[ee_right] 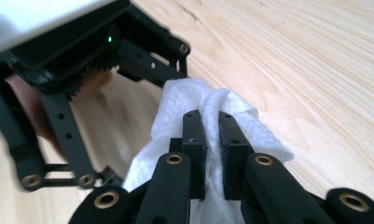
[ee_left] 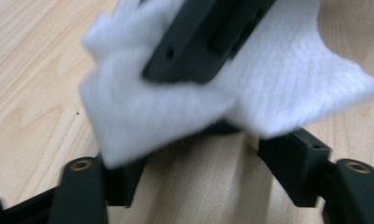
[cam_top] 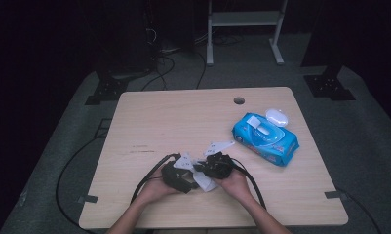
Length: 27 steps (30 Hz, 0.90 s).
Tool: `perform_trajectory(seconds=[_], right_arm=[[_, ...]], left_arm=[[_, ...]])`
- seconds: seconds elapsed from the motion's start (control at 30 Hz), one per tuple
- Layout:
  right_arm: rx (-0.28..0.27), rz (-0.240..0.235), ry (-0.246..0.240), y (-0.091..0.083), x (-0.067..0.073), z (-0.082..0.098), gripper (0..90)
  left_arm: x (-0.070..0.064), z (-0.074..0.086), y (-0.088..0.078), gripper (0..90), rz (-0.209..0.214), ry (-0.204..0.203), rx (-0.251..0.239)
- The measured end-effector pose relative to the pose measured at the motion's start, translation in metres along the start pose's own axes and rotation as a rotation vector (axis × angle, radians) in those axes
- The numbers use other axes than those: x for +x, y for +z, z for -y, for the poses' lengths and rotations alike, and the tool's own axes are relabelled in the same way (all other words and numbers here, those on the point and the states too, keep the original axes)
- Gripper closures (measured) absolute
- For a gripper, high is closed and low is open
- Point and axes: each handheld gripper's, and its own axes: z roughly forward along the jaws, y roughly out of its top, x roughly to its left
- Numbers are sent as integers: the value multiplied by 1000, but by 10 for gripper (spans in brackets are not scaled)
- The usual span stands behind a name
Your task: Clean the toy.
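Note:
A white wipe (cam_top: 205,181) hangs between the two grippers near the front middle of the wooden table (cam_top: 183,122). In the right gripper view, my right gripper (ee_right: 211,123) is shut on a bunched fold of the wipe (ee_right: 184,100), with its two black pads pinching the cloth. In the left gripper view, my left gripper (ee_left: 203,172) stands open just under the wipe (ee_left: 287,88). The cloth drapes over one of its jaws and the other stays apart from it. In the high view, the left gripper (cam_top: 189,181) and the right gripper (cam_top: 204,171) face each other, almost touching.
A blue pack of wet wipes (cam_top: 265,138) with its lid flipped up lies at the right of the table. A small white oval case (cam_top: 277,117) sits behind it. A cable hole (cam_top: 239,101) is near the far edge. Black cables trail off the front edge.

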Motion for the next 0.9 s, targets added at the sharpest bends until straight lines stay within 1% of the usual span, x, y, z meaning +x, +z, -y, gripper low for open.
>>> perform_trajectory(seconds=[0.07,0.13,0.2,0.27,0.3,0.33,0.4,0.43,0.5,0.53,0.57,0.6,0.63,0.67,0.7,0.73,0.77,0.8,0.9], right_arm=[[-11,-1,15,-4,-3,1,832],[-42,-25,60,-10,-8,2,832],[-75,-67,110,-15,-14,4,831],[-85,-104,147,-18,-16,5,831],[-86,-127,160,-19,-16,6,831],[-92,-140,169,-20,-15,6,831],[-119,-180,203,-22,-16,6,831],[-127,-175,205,-23,-16,5,831],[-140,-147,203,-27,-18,5,831],[-151,-124,200,-30,-22,5,831],[-153,-111,207,-32,-24,6,831],[-144,-81,197,-34,-27,6,831],[-118,-25,156,-35,-29,6,831],[-93,21,126,-36,-31,7,831],[-52,61,107,-36,-33,9,831],[-18,104,73,-34,-35,11,831],[12,134,48,-33,-36,13,831],[34,135,51,-30,-38,16,831],[19,121,70,-29,-38,18,830]], left_arm=[[1,0,1,315,-8,-5,3],[2,0,0,293,-6,-8,4],[1,0,0,285,-4,-6,0],[0,-2,1,268,-6,-9,-5],[-1,-2,1,250,-7,-6,-5],[-1,-3,2,242,-2,-4,-5],[-3,-4,2,236,-3,-6,-9],[-3,-5,2,228,-2,-7,-9],[-4,-5,3,217,-4,-10,-6],[-4,-5,3,215,-5,-11,-8],[-4,-5,3,215,-6,-11,-6],[-3,-5,3,215,-6,-8,-9],[-2,-5,2,213,-5,-10,-12],[-2,-5,2,212,-6,-12,-15],[-1,-5,1,211,-5,-14,-16],[-1,-5,1,209,-6,-18,-19],[-2,-5,2,206,-4,-26,-26],[-1,-6,1,205,-3,-25,-29],[-2,-7,2,198,1,-42,-47]])
